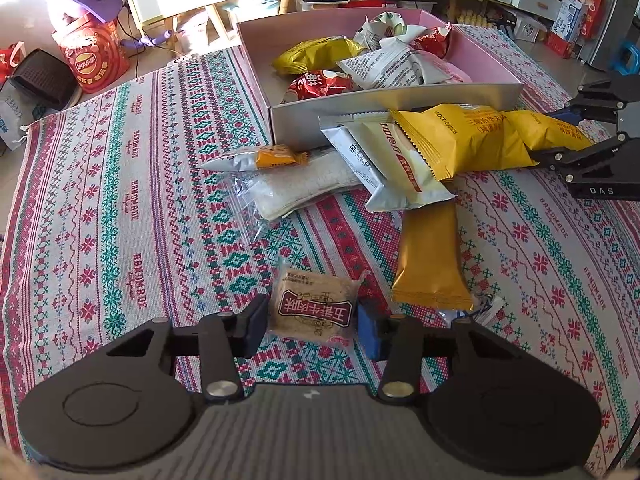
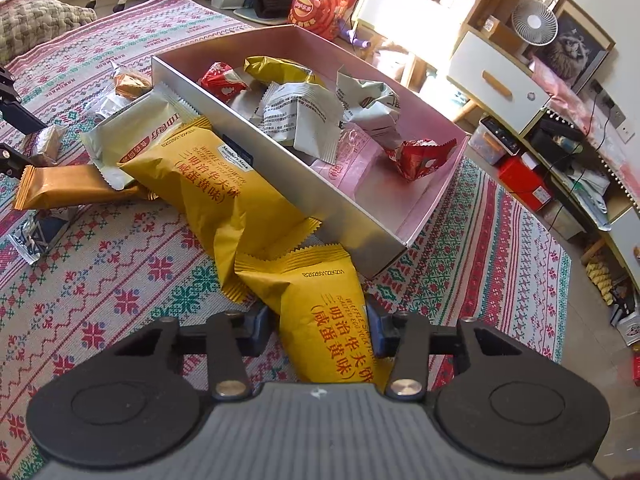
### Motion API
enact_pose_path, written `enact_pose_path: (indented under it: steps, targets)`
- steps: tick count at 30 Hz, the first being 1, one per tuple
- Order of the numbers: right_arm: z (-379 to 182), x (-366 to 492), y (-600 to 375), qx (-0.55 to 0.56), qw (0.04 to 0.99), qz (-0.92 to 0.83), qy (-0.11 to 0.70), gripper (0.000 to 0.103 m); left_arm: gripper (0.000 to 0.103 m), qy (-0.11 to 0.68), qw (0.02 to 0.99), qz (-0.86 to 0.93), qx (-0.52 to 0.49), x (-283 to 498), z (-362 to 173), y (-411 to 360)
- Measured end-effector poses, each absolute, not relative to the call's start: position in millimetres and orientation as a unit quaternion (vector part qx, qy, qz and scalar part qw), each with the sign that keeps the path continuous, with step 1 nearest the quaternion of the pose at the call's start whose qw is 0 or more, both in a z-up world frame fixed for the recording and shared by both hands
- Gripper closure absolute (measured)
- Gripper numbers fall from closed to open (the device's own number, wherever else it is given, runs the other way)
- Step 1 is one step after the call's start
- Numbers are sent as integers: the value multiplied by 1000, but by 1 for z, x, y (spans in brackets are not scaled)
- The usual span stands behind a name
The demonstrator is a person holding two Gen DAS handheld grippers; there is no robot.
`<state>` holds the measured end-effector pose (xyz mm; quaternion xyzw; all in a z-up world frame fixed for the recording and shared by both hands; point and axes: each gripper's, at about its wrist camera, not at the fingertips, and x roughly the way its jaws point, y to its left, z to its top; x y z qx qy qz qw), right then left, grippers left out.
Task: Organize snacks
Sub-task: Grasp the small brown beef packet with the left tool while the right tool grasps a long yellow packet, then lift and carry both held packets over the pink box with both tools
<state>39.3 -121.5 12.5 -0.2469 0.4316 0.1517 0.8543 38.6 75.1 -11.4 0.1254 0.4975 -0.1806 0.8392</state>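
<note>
Right wrist view shows my right gripper [image 2: 318, 330] spread around a yellow waffle packet [image 2: 332, 320] lying on the patterned cloth [image 2: 120, 280] just beside the pink box [image 2: 280, 204], while my left gripper [image 1: 312, 322] hangs parted around a small beef-snack packet [image 1: 314, 304].

1. The left wrist view looks forward and down along the left gripper [image 1: 312, 322], low over the patterned cloth [image 1: 120, 208], with the pink box [image 1: 400, 96] ahead.
2. The right wrist view sits close behind the right gripper [image 2: 320, 330], facing the same box [image 2: 280, 184] from its other end.
3. Both share the box, the yellow packets [image 1: 472, 140] [image 2: 212, 188] and the cloth.
</note>
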Motion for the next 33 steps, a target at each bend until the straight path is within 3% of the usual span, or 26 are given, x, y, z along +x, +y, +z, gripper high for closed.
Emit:
enact_pose_path:
  steps: [33]
  targets:
    - [61, 17, -119, -99, 873, 161, 450, 68, 54, 490, 850, -172, 91, 34, 15, 85]
